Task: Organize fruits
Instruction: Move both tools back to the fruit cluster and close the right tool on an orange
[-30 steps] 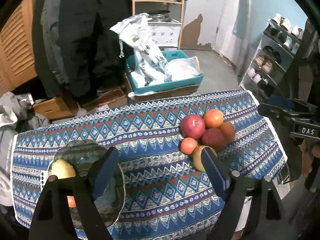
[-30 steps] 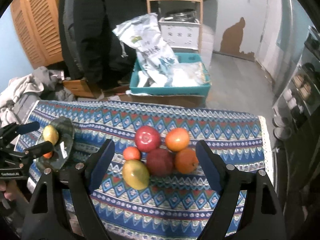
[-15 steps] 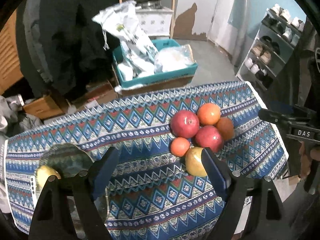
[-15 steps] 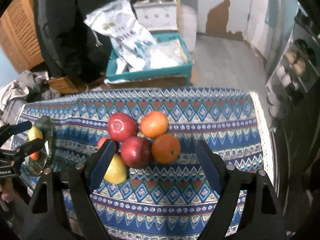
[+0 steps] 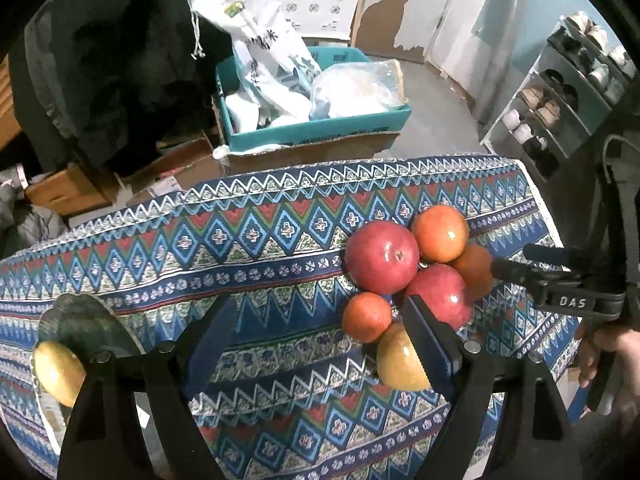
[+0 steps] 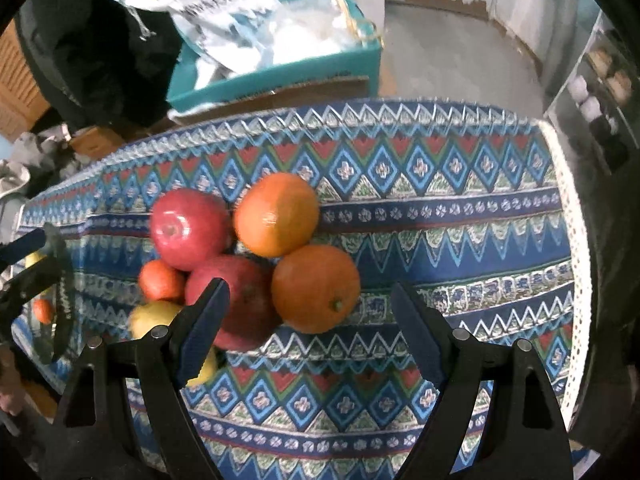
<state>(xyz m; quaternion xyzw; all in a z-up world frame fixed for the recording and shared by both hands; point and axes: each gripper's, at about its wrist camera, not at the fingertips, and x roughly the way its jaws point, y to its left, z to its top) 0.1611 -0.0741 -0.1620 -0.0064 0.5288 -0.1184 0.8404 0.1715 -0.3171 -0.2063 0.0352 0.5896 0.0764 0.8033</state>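
A pile of fruit lies on the patterned tablecloth point(image 5: 256, 248): two red apples point(image 5: 382, 256) point(image 5: 440, 296), two oranges point(image 5: 440, 233) point(image 6: 316, 288), a small tangerine point(image 5: 366, 317) and a yellow fruit point(image 5: 400, 358). At the left, a glass plate point(image 5: 88, 324) holds another yellow fruit point(image 5: 54, 372) and a small orange one point(image 6: 42, 310). My left gripper point(image 5: 318, 308) hangs open over the cloth, its right finger in front of the pile. My right gripper point(image 6: 310, 288) is open above the near orange, not touching it.
Behind the table, a teal crate point(image 5: 320, 136) with white bags stands on the floor beside cardboard boxes point(image 5: 68, 188). A dark jacket point(image 5: 100, 64) hangs at the back left. A shoe rack point(image 5: 560, 100) stands at the right, past the table's lace edge point(image 6: 576, 240).
Both grippers have sunk toward the table, so the fruit looks larger. The left view shifted right, pushing the plate to its edge. The near orange now sits between the right fingers.
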